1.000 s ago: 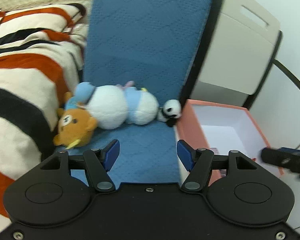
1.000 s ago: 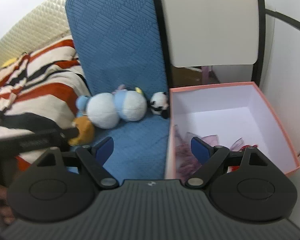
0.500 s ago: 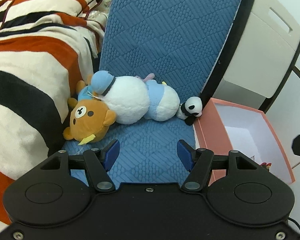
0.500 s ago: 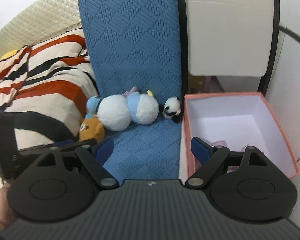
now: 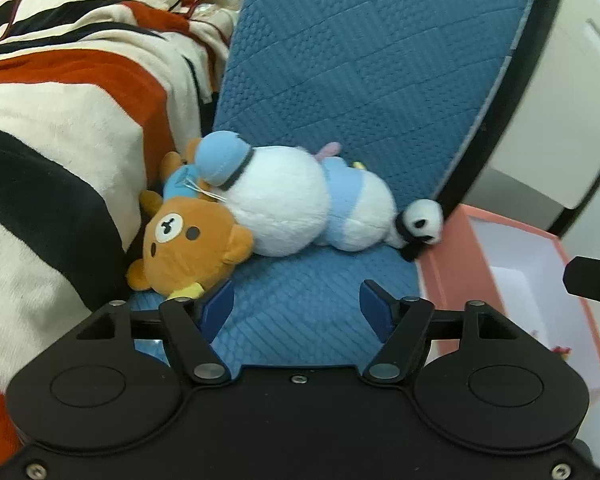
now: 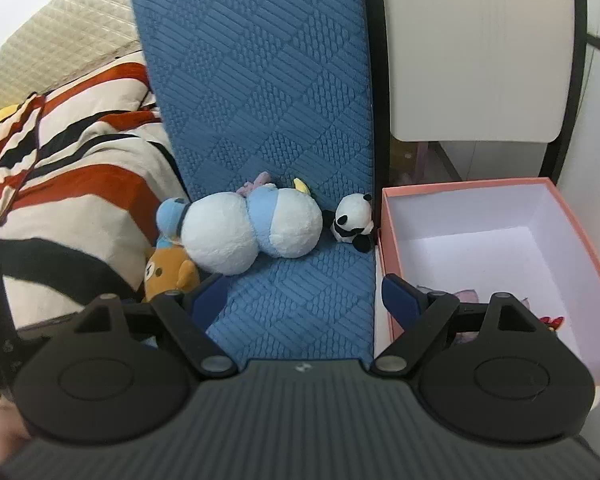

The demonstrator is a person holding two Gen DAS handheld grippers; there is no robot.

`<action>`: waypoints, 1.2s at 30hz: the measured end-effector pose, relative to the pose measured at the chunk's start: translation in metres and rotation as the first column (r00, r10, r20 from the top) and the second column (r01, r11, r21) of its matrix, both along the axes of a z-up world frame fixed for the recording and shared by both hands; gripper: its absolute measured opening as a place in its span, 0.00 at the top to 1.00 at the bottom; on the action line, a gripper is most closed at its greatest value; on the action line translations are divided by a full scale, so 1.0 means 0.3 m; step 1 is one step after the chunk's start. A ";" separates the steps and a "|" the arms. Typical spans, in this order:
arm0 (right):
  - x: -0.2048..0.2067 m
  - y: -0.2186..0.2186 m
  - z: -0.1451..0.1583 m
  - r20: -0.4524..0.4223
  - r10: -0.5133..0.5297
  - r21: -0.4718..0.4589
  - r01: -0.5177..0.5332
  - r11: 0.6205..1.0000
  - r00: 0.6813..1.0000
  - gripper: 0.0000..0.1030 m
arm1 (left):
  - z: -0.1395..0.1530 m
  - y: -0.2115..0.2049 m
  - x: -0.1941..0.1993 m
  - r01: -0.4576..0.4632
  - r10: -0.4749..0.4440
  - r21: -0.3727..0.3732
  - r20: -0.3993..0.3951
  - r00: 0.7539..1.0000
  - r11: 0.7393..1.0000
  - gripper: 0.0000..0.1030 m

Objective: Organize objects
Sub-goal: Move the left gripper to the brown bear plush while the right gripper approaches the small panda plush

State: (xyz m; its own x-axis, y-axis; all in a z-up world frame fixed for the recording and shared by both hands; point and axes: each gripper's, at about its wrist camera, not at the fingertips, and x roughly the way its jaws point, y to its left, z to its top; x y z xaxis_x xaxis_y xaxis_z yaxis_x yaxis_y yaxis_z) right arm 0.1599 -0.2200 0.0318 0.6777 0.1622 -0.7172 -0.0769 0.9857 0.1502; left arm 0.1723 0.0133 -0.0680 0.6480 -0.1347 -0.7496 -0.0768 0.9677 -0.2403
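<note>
Three soft toys lie in a row on a blue quilted mat (image 5: 320,300): a brown bear (image 5: 188,248) at the left, a white and light-blue plush (image 5: 296,208) in the middle, a small panda (image 5: 420,224) at the right beside a pink open box (image 5: 452,280). My left gripper (image 5: 296,308) hovers just short of the toys, its jaws opening, nothing between them; the left finger sits close to the bear. In the right wrist view the bear (image 6: 168,276), plush (image 6: 252,228), panda (image 6: 354,216) and box (image 6: 496,240) show again. My right gripper (image 6: 304,300) is open and empty.
A striped red, black and cream blanket (image 5: 60,140) lies left of the mat. A beige and black appliance (image 6: 476,52) stands behind the box. The box holds a few small pinkish items (image 6: 468,296). The left gripper's body (image 6: 28,328) shows at the right view's lower left.
Both grippers have moved in closer to the toys and lower; the toys look larger. The left gripper's jaws have spread a little.
</note>
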 end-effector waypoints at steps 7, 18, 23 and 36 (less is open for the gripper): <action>0.159 0.013 -0.120 -0.008 0.021 -0.066 -0.022 0.998 1.000 0.17 | -0.093 0.047 0.129 -0.038 0.038 0.010 -0.030 0.999 0.999 0.31; 0.404 0.077 -0.341 0.058 0.142 -0.252 -0.123 0.960 0.988 0.20 | -0.235 0.070 0.306 -0.079 0.090 0.130 -0.077 0.993 0.988 0.21; 0.512 0.074 -0.424 0.036 0.143 -0.278 -0.128 0.952 0.989 0.29 | -0.278 0.046 0.334 -0.066 0.084 0.209 -0.082 0.993 0.976 0.17; 0.601 0.119 -0.546 -0.039 0.199 -0.458 -0.194 0.868 0.979 0.38 | -0.308 -0.002 0.344 -0.089 0.118 0.358 -0.059 0.991 0.929 0.14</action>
